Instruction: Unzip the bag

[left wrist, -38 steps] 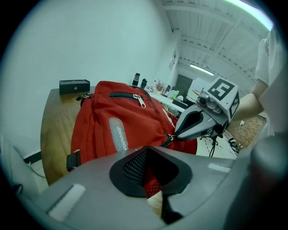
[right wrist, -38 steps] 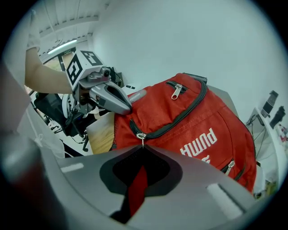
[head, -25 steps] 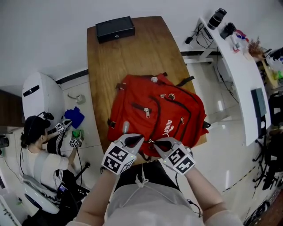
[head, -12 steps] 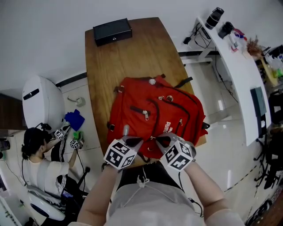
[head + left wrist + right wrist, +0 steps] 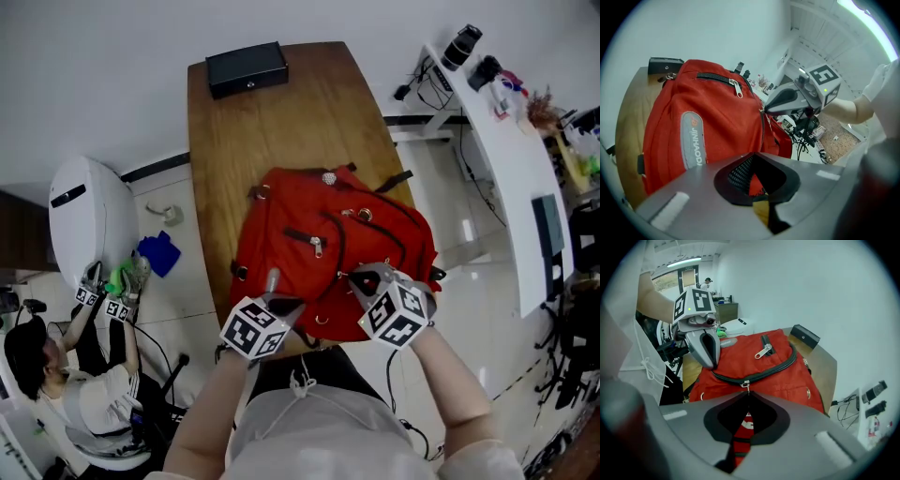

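A red backpack (image 5: 319,253) lies flat on the wooden table (image 5: 253,141), its near edge at the table's front. My left gripper (image 5: 281,306) is shut on red fabric at the bag's near left edge; in the left gripper view (image 5: 758,190) red cloth and black mesh sit between the jaws. To the right, my right gripper (image 5: 364,279) is shut on the small metal zipper pull (image 5: 746,384) of the black main zipper (image 5: 780,365). A second silver pull (image 5: 763,351) lies on a front pocket. The grippers stand apart along the zipper line.
A black box (image 5: 247,67) sits at the table's far end. A white desk (image 5: 506,141) with cameras and cables stands to the right. On the floor at left are a white rounded device (image 5: 84,220) and a seated person (image 5: 56,384) holding grippers.
My right gripper has moved to the right and slightly away along the bag's near edge with the pull. The left gripper has stayed put. The person on the floor has shifted lower.
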{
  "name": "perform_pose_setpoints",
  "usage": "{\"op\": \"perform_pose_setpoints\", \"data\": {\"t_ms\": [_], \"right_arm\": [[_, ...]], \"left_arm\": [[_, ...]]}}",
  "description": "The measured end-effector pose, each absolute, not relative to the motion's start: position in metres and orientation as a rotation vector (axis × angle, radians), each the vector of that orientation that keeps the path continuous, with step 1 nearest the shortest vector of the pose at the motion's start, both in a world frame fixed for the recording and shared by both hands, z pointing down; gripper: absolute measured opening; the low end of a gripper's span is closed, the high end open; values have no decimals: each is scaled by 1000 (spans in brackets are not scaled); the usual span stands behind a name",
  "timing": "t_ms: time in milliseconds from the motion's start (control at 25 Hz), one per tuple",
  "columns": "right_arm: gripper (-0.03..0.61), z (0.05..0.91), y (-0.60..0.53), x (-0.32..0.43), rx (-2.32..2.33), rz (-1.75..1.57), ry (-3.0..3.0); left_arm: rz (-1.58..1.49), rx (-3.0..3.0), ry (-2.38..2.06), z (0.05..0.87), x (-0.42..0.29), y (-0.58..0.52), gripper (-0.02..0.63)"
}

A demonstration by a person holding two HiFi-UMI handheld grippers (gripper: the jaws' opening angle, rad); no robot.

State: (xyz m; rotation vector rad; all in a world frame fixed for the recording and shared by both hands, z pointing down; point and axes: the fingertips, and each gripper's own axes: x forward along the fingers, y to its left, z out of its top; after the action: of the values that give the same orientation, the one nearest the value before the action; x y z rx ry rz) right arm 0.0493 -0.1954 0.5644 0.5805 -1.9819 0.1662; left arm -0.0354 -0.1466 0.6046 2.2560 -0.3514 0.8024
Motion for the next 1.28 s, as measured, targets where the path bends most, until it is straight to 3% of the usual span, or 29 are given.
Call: {"op": "perform_pose_setpoints", "data": {"t_ms": [160,400,1280], "right_arm": [[10,545,-224,63,651,102,-1975],[11,524,-258,72,712,7,-1964],[26,519,-335,59,779,12,-2005]], "left_arm": [[895,2261,-303,621,-37,-129,6],[803,2251,-325,616,-35,-134,6],[875,2173,-374,626,-32,-134,6]]}}
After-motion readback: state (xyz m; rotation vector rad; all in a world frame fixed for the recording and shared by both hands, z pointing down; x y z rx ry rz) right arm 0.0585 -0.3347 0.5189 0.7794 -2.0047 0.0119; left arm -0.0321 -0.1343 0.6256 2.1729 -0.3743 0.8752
